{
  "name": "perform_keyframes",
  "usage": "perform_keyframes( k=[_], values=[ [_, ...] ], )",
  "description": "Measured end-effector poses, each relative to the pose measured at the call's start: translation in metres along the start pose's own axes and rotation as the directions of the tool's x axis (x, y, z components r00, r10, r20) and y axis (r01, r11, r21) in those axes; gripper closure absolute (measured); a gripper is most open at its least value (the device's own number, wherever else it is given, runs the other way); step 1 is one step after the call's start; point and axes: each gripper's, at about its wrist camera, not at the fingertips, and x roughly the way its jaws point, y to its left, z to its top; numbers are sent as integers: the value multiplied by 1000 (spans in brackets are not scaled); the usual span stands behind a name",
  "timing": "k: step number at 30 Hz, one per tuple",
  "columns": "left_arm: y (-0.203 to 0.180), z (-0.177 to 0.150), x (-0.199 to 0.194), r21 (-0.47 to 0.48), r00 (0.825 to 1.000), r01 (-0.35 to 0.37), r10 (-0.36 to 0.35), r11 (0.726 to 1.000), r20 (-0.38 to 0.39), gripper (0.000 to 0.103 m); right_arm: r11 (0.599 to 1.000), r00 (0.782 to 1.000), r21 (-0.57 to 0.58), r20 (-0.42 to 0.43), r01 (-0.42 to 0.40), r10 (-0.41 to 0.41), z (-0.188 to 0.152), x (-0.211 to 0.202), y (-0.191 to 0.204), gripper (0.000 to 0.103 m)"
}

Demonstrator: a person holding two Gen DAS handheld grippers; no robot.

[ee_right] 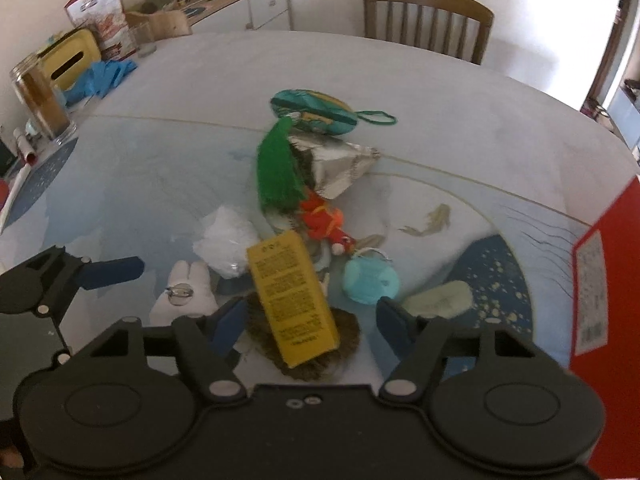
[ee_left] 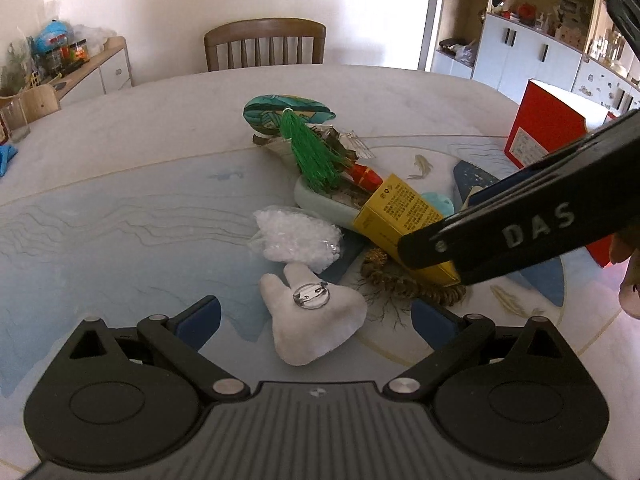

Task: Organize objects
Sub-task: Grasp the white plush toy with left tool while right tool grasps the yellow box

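A heap of small items lies mid-table. A yellow carton [ee_right: 292,296] rests on a brown woven mat [ee_right: 320,360], and my right gripper [ee_right: 312,326] stands open astride it, pads clear of both sides. The left wrist view shows that right gripper [ee_left: 436,224] coming in from the right over the carton [ee_left: 400,212]. My left gripper [ee_left: 316,320] is open around a white plush badge [ee_left: 316,320] with a pin back, not touching it. Behind are a clear crinkly bag [ee_left: 296,236], a green tassel [ee_left: 312,152], a teal pouch [ee_left: 288,112] and a red charm [ee_right: 324,220].
A red box [ee_left: 544,128] stands at the table's right edge. A light blue round pouch [ee_right: 370,282] and a pale green piece [ee_right: 438,300] lie right of the carton. A silver foil packet [ee_right: 340,164] sits behind. A wooden chair [ee_left: 264,44] is at the far side; jars crowd the far left.
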Motion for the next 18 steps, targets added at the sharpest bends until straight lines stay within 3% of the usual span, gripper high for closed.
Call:
perform_keyframes(
  k=[7,12,18],
  values=[
    [2,1,4,-16,999,6,-6,1000,-39,30,1000,1000,-19,-19,2,-2,6,11,10,57],
    [2,0,2,-10,999,-6,6,1000,-40,48,999,1000,-30,-23,18,-19,4,14,12,66],
    [3,0,0,-12,999,-3,2,1000,-42,52,999,999,-35,-17,32,-33,4,12,13,73]
  ],
)
